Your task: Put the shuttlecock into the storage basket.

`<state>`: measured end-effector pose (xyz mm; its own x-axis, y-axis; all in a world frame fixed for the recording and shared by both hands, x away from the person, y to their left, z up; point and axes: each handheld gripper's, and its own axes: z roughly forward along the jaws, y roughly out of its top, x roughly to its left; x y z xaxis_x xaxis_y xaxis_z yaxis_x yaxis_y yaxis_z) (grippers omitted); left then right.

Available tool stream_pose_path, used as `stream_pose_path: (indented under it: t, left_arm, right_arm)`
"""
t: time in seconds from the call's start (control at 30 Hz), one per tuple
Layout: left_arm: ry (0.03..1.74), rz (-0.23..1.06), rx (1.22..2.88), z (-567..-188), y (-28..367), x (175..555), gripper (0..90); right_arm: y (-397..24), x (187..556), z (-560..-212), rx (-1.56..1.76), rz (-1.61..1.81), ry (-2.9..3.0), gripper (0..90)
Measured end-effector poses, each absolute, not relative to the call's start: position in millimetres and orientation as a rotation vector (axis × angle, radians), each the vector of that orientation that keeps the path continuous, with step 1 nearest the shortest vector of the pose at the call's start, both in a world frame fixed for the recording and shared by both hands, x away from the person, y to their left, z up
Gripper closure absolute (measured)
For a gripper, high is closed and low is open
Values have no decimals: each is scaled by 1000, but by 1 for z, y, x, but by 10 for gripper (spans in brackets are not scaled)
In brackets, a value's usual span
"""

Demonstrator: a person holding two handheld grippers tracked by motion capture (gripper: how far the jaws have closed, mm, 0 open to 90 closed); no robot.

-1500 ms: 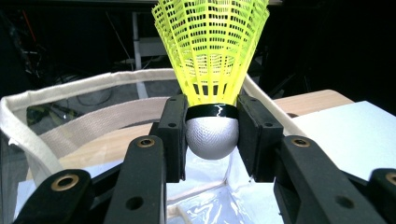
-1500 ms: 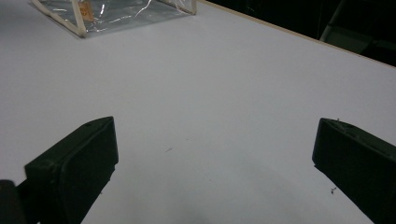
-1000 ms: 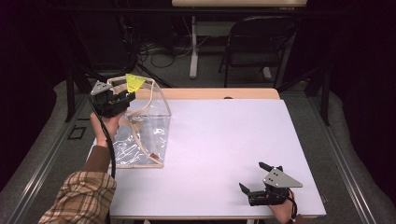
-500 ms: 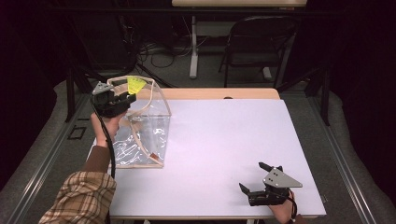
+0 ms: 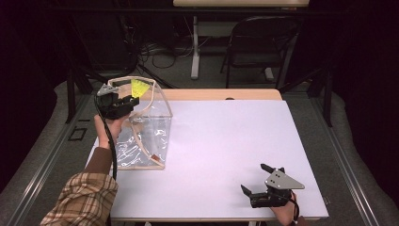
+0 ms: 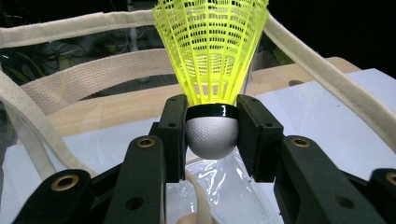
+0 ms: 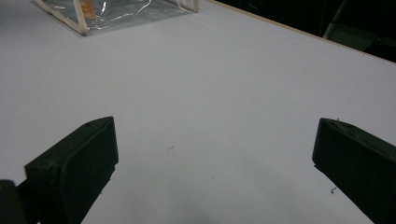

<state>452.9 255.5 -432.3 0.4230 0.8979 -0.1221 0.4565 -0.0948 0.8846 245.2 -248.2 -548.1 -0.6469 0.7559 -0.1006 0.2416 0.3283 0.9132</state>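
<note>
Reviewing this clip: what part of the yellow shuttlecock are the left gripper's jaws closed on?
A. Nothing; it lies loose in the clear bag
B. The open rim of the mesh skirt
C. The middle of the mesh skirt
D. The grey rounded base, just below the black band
D. In the left gripper view, the left gripper clamps the shuttlecock at its grey rounded base, one jaw on each side, with the yellow skirt rising free above.
</note>
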Motion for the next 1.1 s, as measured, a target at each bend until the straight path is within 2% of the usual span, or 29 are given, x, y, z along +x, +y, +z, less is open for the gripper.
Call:
stream_pose_path:
  t: [1.1]
  left_arm:
    - [1187,467,1818,-440,253,462,650]
  right_arm:
    - [-248,245,-548,873,1295,2081,0]
